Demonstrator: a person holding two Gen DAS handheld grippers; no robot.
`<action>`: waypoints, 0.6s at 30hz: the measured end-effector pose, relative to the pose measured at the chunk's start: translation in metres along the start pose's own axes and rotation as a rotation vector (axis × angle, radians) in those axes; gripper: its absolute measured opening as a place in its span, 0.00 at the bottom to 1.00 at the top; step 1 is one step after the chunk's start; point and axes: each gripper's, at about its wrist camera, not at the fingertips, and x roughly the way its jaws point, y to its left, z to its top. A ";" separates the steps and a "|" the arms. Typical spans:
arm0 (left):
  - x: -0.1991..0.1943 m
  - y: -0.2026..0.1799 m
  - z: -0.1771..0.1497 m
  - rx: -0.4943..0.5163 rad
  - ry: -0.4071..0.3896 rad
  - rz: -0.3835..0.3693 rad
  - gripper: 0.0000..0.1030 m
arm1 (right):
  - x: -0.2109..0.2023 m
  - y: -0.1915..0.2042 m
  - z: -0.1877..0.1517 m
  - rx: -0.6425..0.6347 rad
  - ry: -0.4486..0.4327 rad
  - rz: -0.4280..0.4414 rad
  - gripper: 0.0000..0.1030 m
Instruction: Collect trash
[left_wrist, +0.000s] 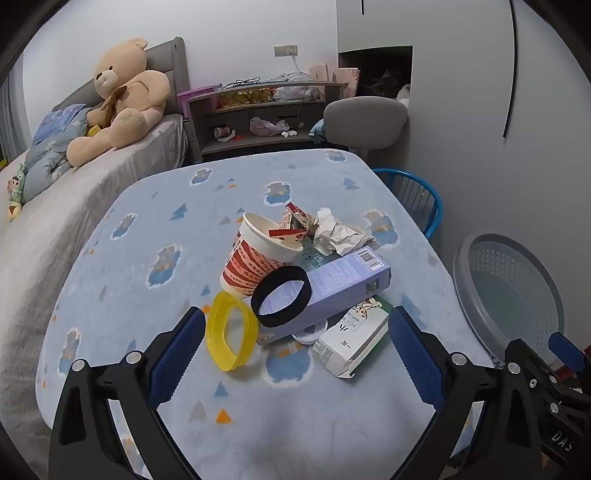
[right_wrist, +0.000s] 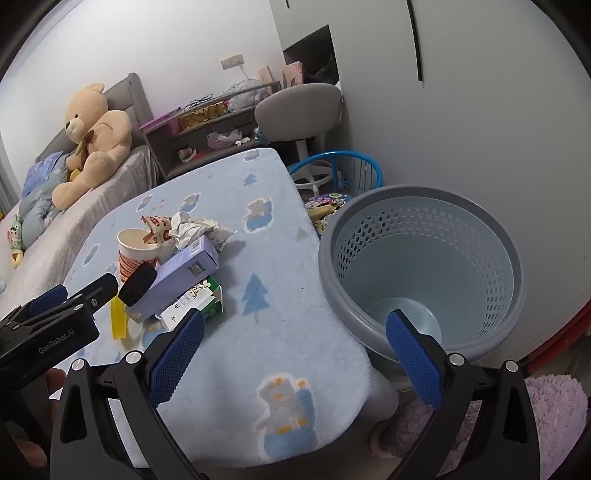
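- Just ahead of the left gripper (left_wrist: 295, 350), whose jaws stand wide apart and hold nothing, the trash lies heaped on the blue blanket (left_wrist: 129, 295): yellow ring (left_wrist: 231, 334), black ring (left_wrist: 280, 297), purple box (left_wrist: 343, 288), paper cup (left_wrist: 258, 258), crumpled paper (left_wrist: 338, 232).
- Likewise the right gripper (right_wrist: 295, 352) is spread wide and empty; the grey basket (right_wrist: 424, 258) stands just beyond its right finger.

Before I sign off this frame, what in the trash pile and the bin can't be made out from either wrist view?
- White round lid: left wrist view, mostly under the purple box; hidden in the right.
- Paper cup contents: the wrapper covers the opening.
- Milk carton print: too small in both.
- Bin floor: right wrist view, partly behind the right gripper finger; left view cuts off the bin.
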 end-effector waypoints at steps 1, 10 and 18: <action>0.000 0.000 0.000 0.001 0.000 0.001 0.92 | -0.001 0.000 0.000 -0.001 -0.002 0.000 0.94; -0.007 0.006 -0.003 0.011 -0.005 0.010 0.92 | -0.016 0.007 -0.001 0.002 -0.006 0.002 0.94; -0.019 0.005 -0.006 0.006 -0.023 0.013 0.92 | -0.018 0.008 -0.005 0.001 -0.015 0.005 0.94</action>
